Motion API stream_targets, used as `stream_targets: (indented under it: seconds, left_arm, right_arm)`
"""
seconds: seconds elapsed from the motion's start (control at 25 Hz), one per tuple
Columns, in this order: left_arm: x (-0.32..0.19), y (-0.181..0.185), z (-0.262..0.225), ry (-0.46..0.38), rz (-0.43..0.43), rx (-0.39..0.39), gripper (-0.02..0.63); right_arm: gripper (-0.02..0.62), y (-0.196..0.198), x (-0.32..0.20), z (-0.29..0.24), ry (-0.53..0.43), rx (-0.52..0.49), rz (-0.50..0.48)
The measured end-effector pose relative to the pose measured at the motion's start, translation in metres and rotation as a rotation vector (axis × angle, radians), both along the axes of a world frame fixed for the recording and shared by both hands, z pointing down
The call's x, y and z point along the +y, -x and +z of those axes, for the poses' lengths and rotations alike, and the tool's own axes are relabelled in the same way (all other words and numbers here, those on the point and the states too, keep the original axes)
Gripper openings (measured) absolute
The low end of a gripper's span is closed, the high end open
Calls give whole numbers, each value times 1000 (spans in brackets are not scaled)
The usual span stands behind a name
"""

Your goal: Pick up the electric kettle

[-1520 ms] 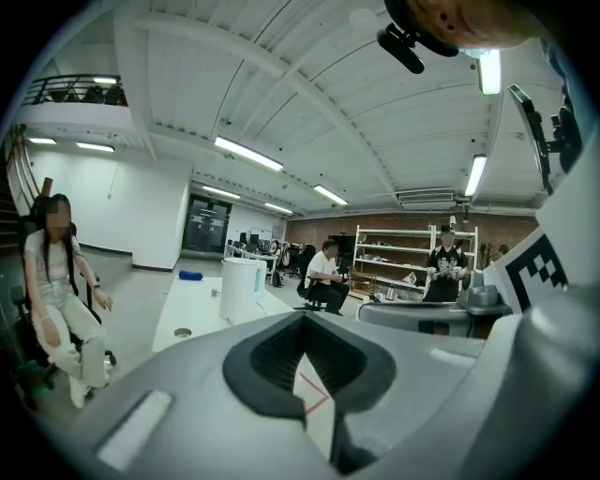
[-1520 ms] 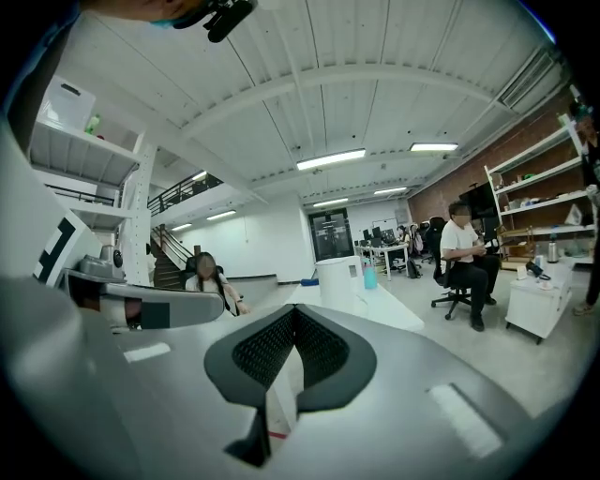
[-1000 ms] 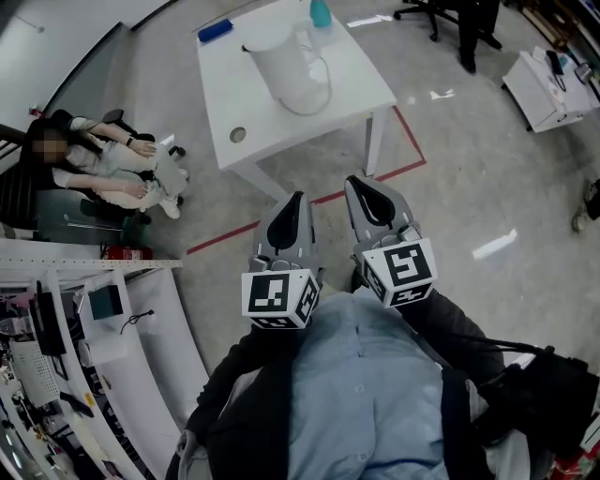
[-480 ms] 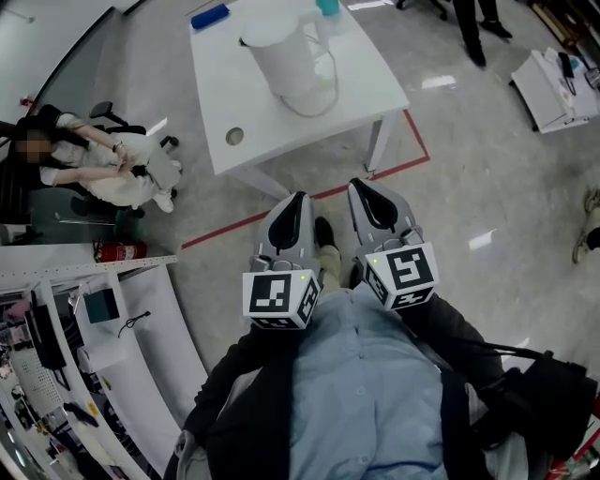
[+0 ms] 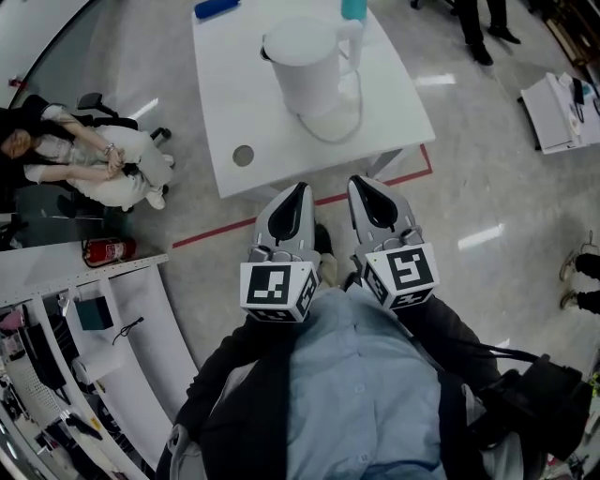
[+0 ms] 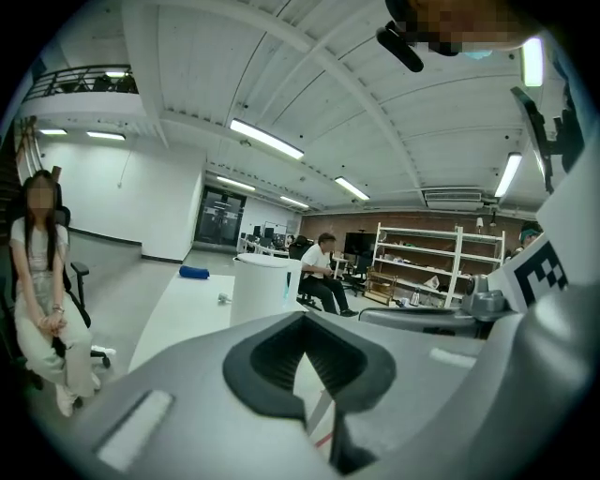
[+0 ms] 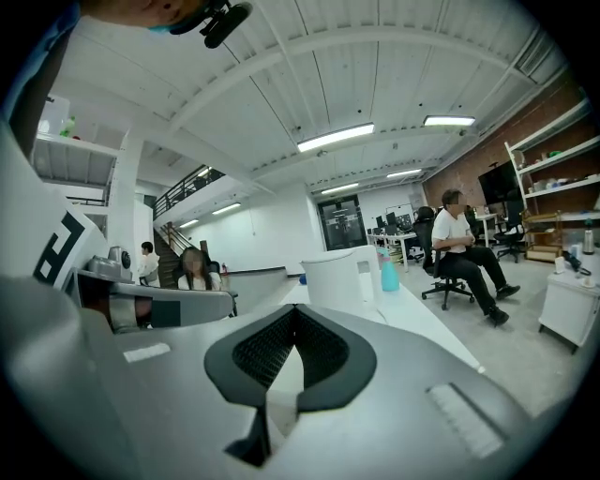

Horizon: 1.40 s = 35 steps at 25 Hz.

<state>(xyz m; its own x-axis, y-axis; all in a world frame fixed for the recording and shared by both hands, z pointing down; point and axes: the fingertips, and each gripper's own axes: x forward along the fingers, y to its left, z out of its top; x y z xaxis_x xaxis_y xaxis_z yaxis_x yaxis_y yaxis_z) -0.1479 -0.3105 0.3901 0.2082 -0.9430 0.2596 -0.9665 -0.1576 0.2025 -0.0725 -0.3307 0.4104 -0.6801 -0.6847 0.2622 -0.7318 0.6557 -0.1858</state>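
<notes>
The white electric kettle (image 5: 305,64) stands upright with its lid on, at the far side of the white table (image 5: 234,108). Its cord (image 5: 349,117) loops on the tabletop to its right. The kettle also shows ahead in the left gripper view (image 6: 262,286) and the right gripper view (image 7: 336,277). My left gripper (image 5: 298,189) and right gripper (image 5: 362,182) are held side by side near my chest, short of the table's near edge and well apart from the kettle. Both have their tips together with nothing between them (image 6: 305,319) (image 7: 292,314).
A teal bottle (image 5: 353,7) stands behind the kettle and a blue object (image 5: 216,7) lies at the table's far left. A small round disc (image 5: 244,155) sits near the front edge. Red floor tape (image 5: 216,232) runs before the table. A person (image 5: 98,159) sits at left, beside a fire extinguisher (image 5: 105,251).
The table and kettle have drawn nearer and lower in the head view as I stepped forward. Both grippers keep the same pose, still shut.
</notes>
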Motion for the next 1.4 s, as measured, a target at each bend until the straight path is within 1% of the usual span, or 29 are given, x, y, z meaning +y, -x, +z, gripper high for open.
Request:
stream_targets:
  seconds: [0.16, 0.52, 0.64, 0.8, 0.96, 1.08, 1.24, 1.4]
  left_arm:
    - [-27, 24, -8, -22, 2, 6, 3]
    - [-85, 69, -32, -110, 15, -3, 3]
    - [-96, 76, -35, -123, 19, -2, 3]
    - [-105, 75, -42, -135, 33, -1, 3]
    - [-113, 69, -37, -114, 30, 4, 3]
    - [-119, 65, -29, -97, 21, 8, 3]
    - [-138, 72, -9, -54, -34, 23, 3]
    - [-155, 81, 8, -16, -104, 19, 3]
  right_arm:
    - [25, 24, -27, -11, -23, -1, 1]
    - [25, 62, -86, -40, -118, -12, 33]
    - [25, 68, -97, -45, -132, -8, 39]
    - [25, 66, -105, -51, -139, -5, 61]
    - [25, 56, -114, -51, -133, -2, 83]
    - [25, 47, -121, -40, -116, 4, 91]
    - [25, 44, -140, -19, -79, 17, 81]
    - [25, 39, -164, -2, -40, 20, 77]
